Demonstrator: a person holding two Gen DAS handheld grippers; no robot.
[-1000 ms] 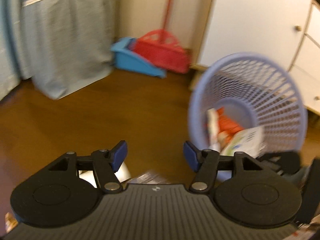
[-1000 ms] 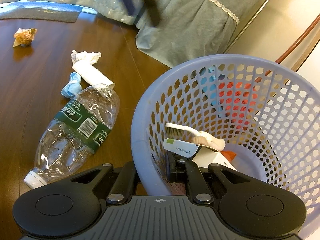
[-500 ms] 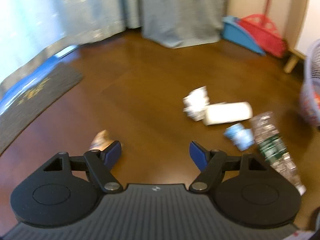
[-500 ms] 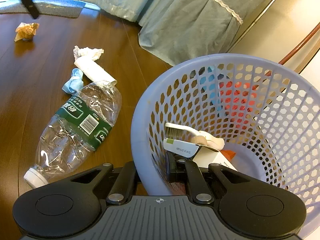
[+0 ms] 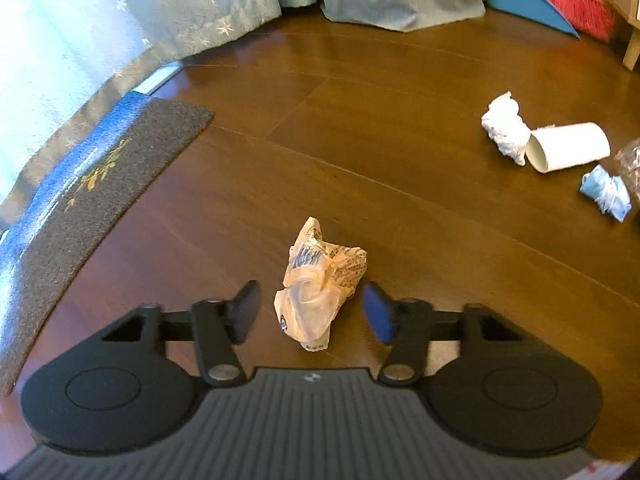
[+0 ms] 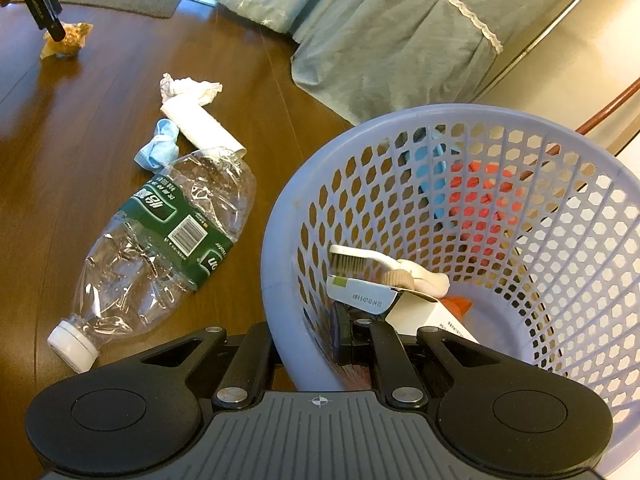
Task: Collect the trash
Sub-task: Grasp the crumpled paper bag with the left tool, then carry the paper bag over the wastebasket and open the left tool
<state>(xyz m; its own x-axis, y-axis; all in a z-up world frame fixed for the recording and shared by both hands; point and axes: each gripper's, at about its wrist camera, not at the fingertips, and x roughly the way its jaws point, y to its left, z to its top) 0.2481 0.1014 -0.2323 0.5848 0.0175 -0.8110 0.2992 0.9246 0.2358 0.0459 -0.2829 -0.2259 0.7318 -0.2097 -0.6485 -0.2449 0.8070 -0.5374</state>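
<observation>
- Floor (image 5: 360, 128): dark wood, trash scattered on it; everything below is placed relative to the basket.
- Curtain (image 6: 384, 36): grey-green, hem on the floor just behind the basket.
- Mat (image 5: 100, 184): grey, far from the basket, along the window side.
- Basket (image 6: 280, 248): lilac mesh, tilted toward me. Inside: a carton (image 6: 360, 294), a brush (image 6: 360, 258), something orange under them.
- My right gripper (image 6: 308, 332): clamped tight on the basket's near rim, one finger outside the wall, one inside.
- Bottle (image 6: 160, 248): crushed clear plastic, green label, lying right beside the basket, cap end away from it.
- Cup (image 6: 204, 128): white, on its side, beyond the bottle from the basket.
- Tissue (image 6: 188, 88): white wad touching the cup's far end.
- Blue wad (image 6: 158, 152): between cup and bottle.
- Wrapper (image 5: 316, 280): orange crumpled ball, the piece farthest from the basket.
- My left gripper (image 5: 312, 312): jaws have just been closing, now half-open, straddling the wrapper; pads (image 5: 376, 312) not touching it.
</observation>
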